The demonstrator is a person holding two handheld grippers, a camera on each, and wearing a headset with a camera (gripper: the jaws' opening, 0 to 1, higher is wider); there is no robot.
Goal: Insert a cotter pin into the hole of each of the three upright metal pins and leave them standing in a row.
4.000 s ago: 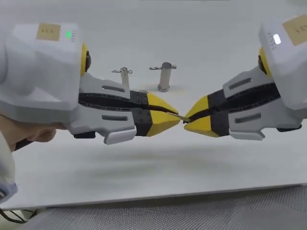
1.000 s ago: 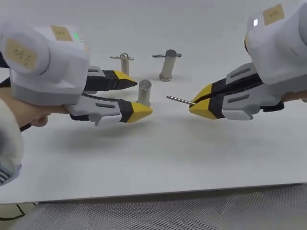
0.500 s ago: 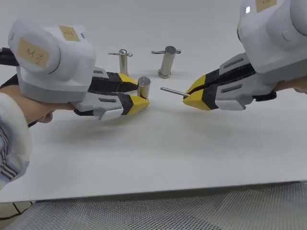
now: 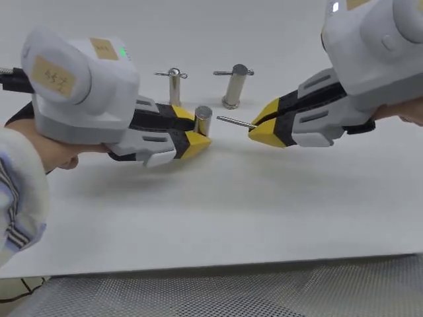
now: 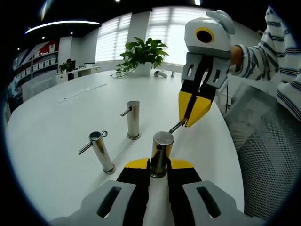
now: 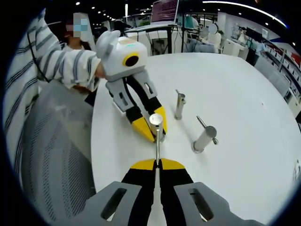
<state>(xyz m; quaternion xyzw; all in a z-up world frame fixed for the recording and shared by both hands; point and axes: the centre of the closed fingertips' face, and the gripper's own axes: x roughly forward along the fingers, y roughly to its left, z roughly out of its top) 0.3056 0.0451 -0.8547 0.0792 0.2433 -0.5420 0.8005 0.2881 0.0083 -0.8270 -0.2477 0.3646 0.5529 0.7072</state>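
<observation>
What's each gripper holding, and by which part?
Left gripper: the unpinned metal pin, low on its shaft. Right gripper: a cotter pin, by its rear end.

Each gripper has a large rounded housing of white and grey plastic behind the claw. On its housing the left gripper [image 4: 197, 130] carries two tan labels [image 4: 51, 72] with handwritten marks and a small green light [image 4: 123, 52]. The right gripper [image 4: 254, 127] has a white light [image 4: 336, 7] on its housing. The jaws are black with pointed yellow tips. Just behind them sit grey side plates [image 4: 153, 157] with long slots. A black cable [image 4: 10, 76] comes out at the rear of the left housing. The person wears a sleeve [image 4: 16, 198] with white and blue-grey stripes.
</observation>
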